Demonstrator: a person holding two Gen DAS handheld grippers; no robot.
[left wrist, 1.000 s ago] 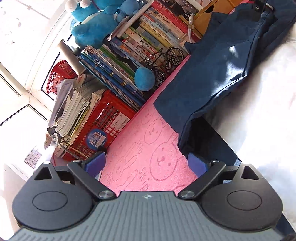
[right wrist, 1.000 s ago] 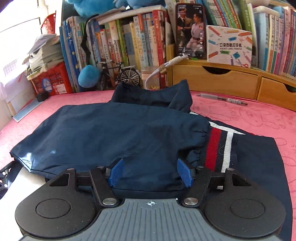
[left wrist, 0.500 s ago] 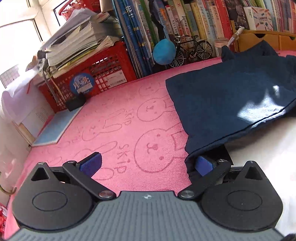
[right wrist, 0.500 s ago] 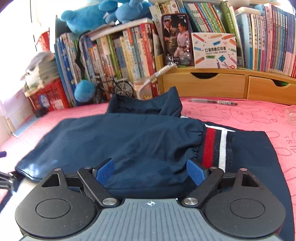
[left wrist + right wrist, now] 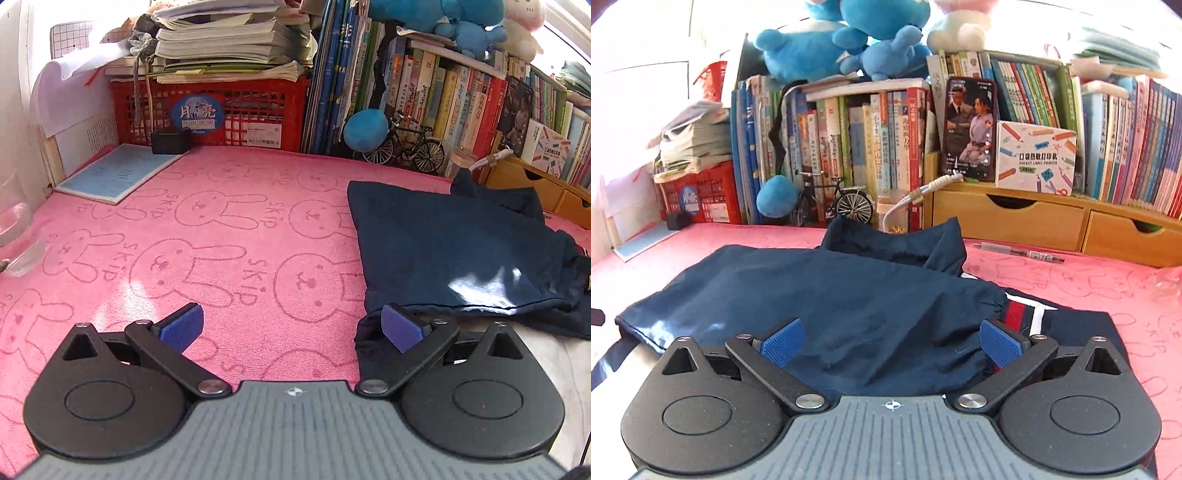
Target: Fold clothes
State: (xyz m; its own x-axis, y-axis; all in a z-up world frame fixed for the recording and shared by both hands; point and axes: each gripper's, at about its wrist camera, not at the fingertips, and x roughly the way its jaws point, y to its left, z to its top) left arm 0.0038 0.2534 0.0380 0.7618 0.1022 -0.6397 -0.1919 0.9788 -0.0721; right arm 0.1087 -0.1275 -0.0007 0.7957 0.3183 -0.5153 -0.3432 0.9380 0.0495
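While both grippers gape empty, left gripper point(image 5: 291, 326), right gripper point(image 5: 892, 341), jacket point(image 5: 849, 306) hem hidden, perhaps folded.

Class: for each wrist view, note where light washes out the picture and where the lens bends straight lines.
Left wrist view: sunlight glares on the navy garment, and the books lean. Right wrist view: the upper left corner is washed out white, and the wooden drawer unit curves downward to the right.

Pink mat point(image 5: 207, 266) lies bare left of the navy garment point(image 5: 443, 251), w/ room to pass. Back edge blocked: red crate point(image 5: 207, 107), book row point(image 5: 849, 147), model bike point(image 5: 834, 203), wooden drawers point(image 5: 1008, 221). Pen point(image 5: 1023, 253) lies just before the drawers.
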